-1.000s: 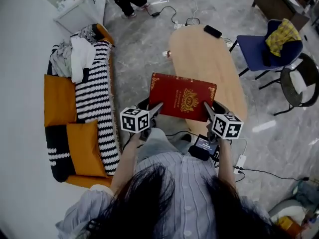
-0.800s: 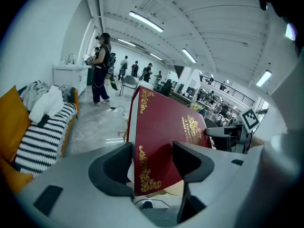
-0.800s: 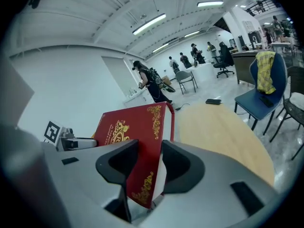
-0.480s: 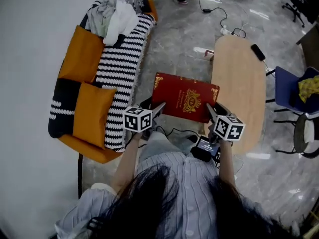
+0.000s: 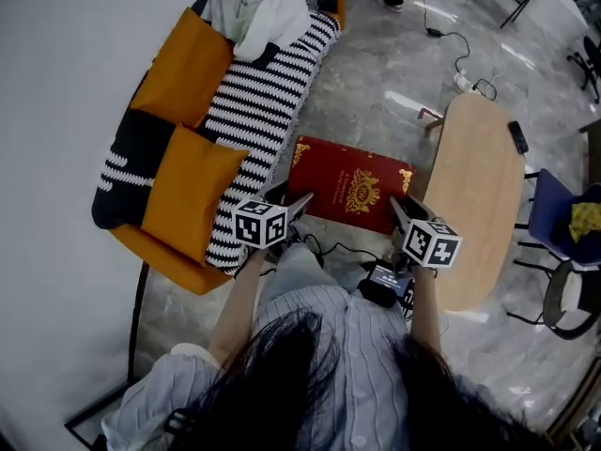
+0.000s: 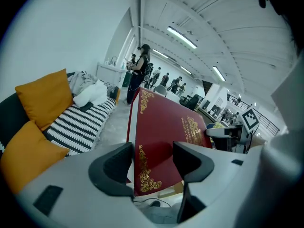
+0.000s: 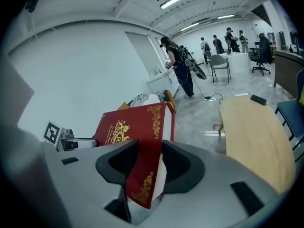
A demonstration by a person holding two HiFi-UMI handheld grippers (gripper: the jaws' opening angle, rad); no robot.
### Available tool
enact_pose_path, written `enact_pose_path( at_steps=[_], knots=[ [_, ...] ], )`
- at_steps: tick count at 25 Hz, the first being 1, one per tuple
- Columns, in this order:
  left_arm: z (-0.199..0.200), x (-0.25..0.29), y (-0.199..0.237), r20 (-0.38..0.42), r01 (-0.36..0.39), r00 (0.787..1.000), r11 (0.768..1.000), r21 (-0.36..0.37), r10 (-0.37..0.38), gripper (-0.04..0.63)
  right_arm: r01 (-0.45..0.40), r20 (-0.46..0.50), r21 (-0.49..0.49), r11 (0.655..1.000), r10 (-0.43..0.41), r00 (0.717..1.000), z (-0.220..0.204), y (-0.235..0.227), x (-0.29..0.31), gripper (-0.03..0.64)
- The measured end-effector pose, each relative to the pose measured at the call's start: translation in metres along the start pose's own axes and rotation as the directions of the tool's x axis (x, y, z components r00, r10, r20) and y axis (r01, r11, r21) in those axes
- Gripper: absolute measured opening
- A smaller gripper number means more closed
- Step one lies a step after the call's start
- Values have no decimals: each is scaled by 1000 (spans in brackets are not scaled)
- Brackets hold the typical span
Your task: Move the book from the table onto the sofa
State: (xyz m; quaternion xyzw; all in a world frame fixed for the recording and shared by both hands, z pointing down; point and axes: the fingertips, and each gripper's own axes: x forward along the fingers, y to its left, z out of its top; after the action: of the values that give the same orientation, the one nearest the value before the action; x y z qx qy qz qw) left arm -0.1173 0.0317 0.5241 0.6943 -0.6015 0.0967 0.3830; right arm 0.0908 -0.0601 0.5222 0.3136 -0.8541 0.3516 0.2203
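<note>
While left tongs (image 5: 299,203) and right tongs (image 5: 396,207) clamp book (image 5: 349,184), sofa (image 5: 127,153) near

This is a big open workroom, part office and part lab, with a mock living corner. Strip lights (image 6: 183,37) line a high white ceiling. People (image 7: 180,63) stand among office chairs (image 7: 217,61). Cables (image 5: 441,34) trail over the polished floor (image 5: 366,101). A sofa (image 5: 258,97) with orange cushions (image 5: 188,191) faces a wooden bench (image 5: 479,186).

Red gold-patterned book (image 5: 347,191), black-white striped sofa (image 5: 255,111)
</note>
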Motion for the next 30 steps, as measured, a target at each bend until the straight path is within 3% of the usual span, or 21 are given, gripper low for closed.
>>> enact_pose_path(
  at_steps=[13, 23, 30],
  knots=[
    [26, -69, 170, 59, -42, 997, 997, -58, 46, 278, -24, -57, -61, 998, 21, 998, 6, 140, 127, 170],
    [28, -129, 238, 113, -113, 985, 986, -122, 127, 279, -95, -110, -136, 986, 80, 991, 8, 221, 176, 170],
    [16, -147, 261, 144, -159, 971, 963, -218, 193, 278, -153, -168, -203, 967, 120, 978, 14, 247, 204, 170]
  ],
)
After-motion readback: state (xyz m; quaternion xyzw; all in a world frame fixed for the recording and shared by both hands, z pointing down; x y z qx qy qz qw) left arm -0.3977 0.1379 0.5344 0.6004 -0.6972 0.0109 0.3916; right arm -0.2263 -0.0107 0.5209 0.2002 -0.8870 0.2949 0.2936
